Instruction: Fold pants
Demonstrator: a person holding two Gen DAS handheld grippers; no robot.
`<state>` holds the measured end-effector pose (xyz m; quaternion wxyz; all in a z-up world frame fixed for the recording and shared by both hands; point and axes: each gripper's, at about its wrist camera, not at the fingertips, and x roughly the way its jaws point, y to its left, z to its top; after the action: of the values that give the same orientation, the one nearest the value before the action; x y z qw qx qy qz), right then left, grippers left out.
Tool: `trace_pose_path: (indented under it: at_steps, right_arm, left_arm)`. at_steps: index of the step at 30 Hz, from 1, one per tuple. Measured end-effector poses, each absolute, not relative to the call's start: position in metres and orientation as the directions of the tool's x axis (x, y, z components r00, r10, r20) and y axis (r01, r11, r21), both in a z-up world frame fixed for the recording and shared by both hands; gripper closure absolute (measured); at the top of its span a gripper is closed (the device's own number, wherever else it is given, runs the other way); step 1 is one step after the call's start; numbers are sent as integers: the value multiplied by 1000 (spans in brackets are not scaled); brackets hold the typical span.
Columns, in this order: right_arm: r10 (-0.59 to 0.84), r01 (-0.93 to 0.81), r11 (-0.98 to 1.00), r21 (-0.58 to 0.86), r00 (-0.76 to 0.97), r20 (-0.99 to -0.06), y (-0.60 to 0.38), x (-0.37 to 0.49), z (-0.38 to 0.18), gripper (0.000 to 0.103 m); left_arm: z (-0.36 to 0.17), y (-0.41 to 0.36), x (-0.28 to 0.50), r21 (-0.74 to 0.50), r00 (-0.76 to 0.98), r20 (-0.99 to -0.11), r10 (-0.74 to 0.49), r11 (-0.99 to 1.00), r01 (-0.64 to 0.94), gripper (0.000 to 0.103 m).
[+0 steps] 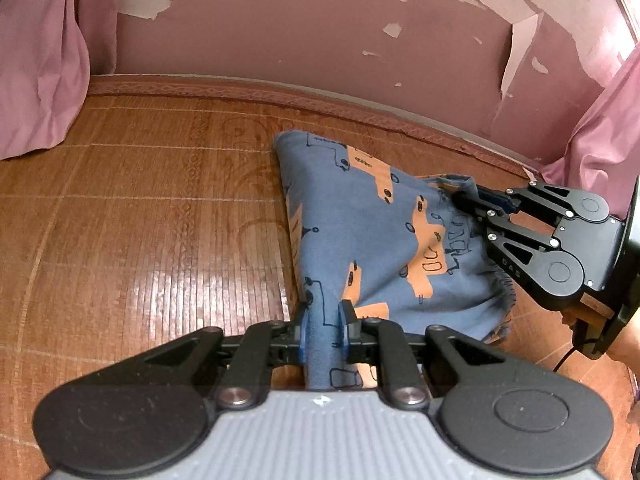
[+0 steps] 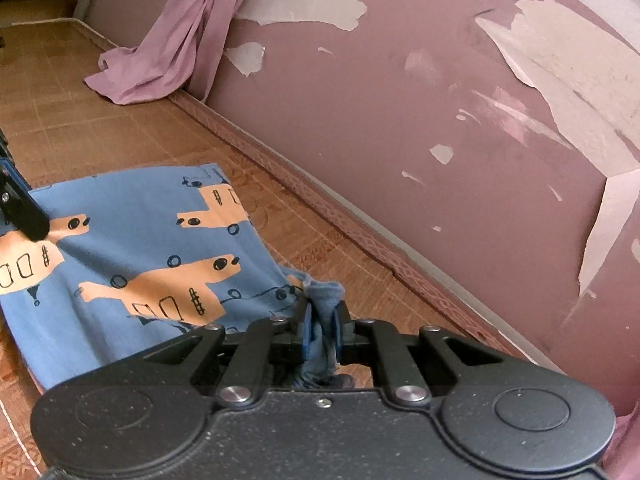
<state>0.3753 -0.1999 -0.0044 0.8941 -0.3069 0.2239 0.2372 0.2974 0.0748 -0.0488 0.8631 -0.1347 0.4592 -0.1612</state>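
The left gripper is clamped on a bunched edge of the blue pants, fabric pinched between its fingers. The right gripper likewise pinches a gathered wad of the same garment. The pants, printed with orange shapes, stretch between the two and drape onto the woven bamboo mat, near the peeling mauve wall and a pink curtain.
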Motion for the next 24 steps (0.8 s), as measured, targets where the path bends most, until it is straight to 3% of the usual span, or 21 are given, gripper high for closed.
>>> trace_pose_path:
  at_steps: [5, 14, 16, 19, 22, 24]
  right_arm:
    - [249, -527, 709, -469, 809, -532, -200, 374, -5, 83]
    - [240, -467, 788, -402, 833, -498, -220, 365, 16, 37]
    - [242, -448, 813, -372, 841, -483, -223, 357, 23, 29]
    - [256, -426, 844, -327, 854, -452, -227, 340, 35, 12]
    - [268, -405, 869, -283, 867, -419, -230, 320, 47, 4]
    - [275, -395, 882, -257, 874, -401, -233, 305, 56, 2]
  left_arm:
    - [-47, 70, 298, -345, 528, -762, -376, 925, 162, 83]
    - [-36, 71, 290, -321, 539, -764, -354, 934, 159, 62]
    - [-29, 71, 284, -301, 562, -756, -335, 941, 156, 39]
    - [-16, 69, 272, -264, 609, -733, -304, 952, 157, 28]
    - [-1, 64, 260, -213, 650, -709, -274, 962, 172, 14]
    - [9, 60, 249, -187, 687, -681, -254, 967, 172, 11]
